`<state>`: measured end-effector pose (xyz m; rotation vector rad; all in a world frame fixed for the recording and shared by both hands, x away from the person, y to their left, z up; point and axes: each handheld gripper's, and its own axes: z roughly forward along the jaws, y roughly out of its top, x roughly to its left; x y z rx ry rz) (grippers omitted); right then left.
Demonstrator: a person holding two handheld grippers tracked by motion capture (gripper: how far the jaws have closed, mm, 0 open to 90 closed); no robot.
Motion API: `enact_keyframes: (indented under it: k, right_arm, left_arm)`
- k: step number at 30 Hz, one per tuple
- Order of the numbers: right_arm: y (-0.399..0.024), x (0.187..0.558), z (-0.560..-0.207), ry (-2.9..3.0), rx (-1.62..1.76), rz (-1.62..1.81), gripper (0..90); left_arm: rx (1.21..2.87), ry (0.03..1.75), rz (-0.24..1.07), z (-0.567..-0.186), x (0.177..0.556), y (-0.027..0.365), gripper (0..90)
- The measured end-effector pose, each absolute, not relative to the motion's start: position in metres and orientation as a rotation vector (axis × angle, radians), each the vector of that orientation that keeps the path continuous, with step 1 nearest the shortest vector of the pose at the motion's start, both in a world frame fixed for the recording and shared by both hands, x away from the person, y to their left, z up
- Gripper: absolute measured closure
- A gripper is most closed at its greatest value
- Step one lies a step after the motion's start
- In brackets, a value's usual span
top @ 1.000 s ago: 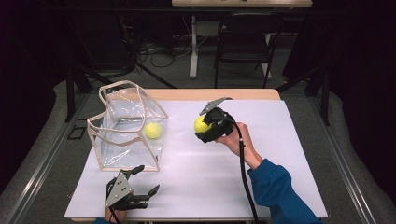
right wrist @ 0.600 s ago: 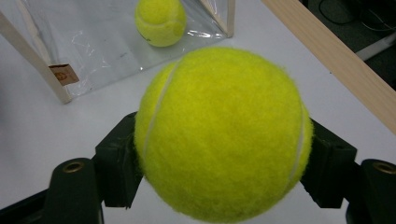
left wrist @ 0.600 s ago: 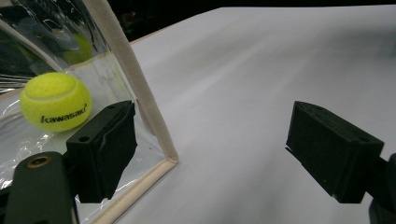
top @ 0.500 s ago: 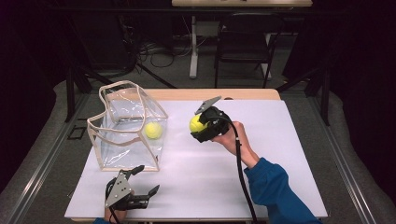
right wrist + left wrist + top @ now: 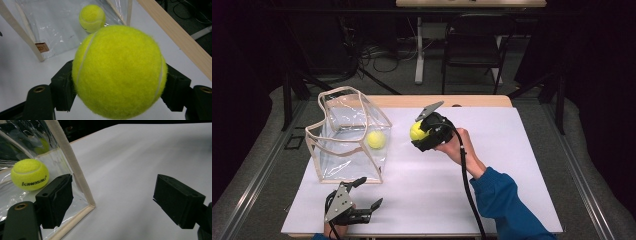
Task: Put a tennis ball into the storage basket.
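Observation:
My right gripper (image 5: 418,134) is shut on a yellow tennis ball (image 5: 417,131) (image 5: 118,72), held above the white table top just right of a clear plastic bag with cream trim (image 5: 348,135). A second tennis ball (image 5: 376,139) (image 5: 30,174) (image 5: 92,17) lies inside the bag near its right wall. My left gripper (image 5: 367,194) (image 5: 122,203) rests low at the table's front left, its jaws open with nothing between them. The bag's front corner (image 5: 75,177) stands just beside its left jaw.
A white sheet (image 5: 492,170) covers the wooden table (image 5: 472,101), whose far edge shows bare. A blue sleeve (image 5: 502,205) comes in from the bottom right, with a black cable (image 5: 464,175) along it. A chair (image 5: 472,50) and cables stand beyond the table.
The right gripper with its ball has drifted slightly left, toward the bag. The left gripper has stayed put.

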<state>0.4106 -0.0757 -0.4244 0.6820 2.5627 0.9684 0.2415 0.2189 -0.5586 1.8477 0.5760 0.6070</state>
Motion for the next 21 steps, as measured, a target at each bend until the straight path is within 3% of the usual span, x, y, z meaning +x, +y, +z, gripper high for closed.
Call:
enact_keyframes:
  k: [21]
  right_arm:
    - [-0.062,0.409,-0.413,2.549,0.643,0.992,26.0]
  left_arm:
    - [1.845,0.574,0.607,-0.558,0.241,0.219,16.0]
